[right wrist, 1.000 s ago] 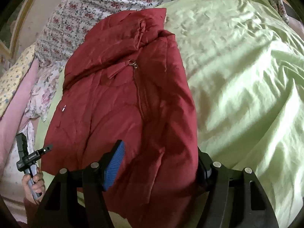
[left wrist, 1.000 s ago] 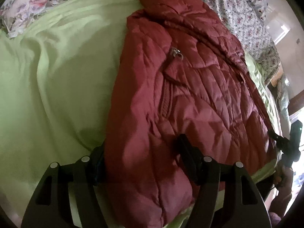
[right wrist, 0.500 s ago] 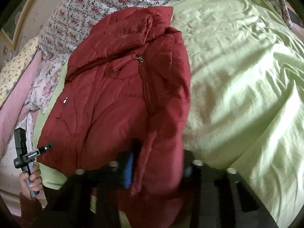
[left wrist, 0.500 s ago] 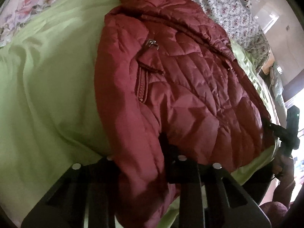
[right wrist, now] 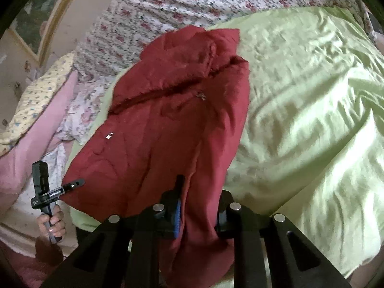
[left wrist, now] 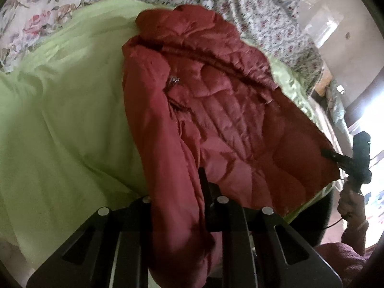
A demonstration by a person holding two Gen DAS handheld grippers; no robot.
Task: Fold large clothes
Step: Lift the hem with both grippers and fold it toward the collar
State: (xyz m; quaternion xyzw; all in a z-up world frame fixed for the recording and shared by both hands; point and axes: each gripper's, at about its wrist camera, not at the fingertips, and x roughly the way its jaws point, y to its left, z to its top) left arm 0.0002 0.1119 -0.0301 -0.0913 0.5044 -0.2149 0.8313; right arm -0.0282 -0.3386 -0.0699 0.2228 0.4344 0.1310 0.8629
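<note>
- The red quilted jacket (left wrist: 230,120) lies on a light green bedspread (left wrist: 67,120), collar end away from the cameras and its near edge lifted off the cover.
- The left gripper (left wrist: 177,206) is closing on a bunched fold of that near edge; the fabric fills the gap between its jaws.
- The right gripper (right wrist: 199,206) is likewise closing on another fold of the same edge, a blue pad (right wrist: 177,218) showing on one finger.
- Only the left wrist view shows the quilted stitching and a bright window at the far right, with a hand (left wrist: 350,206) gripping the other tool.
- Only the right wrist view shows a pink pillow (right wrist: 36,144) and the wall beyond it.
- Floral bedding (right wrist: 192,7) borders the far side; wide green cover lies open beside the jacket (right wrist: 172,132).
</note>
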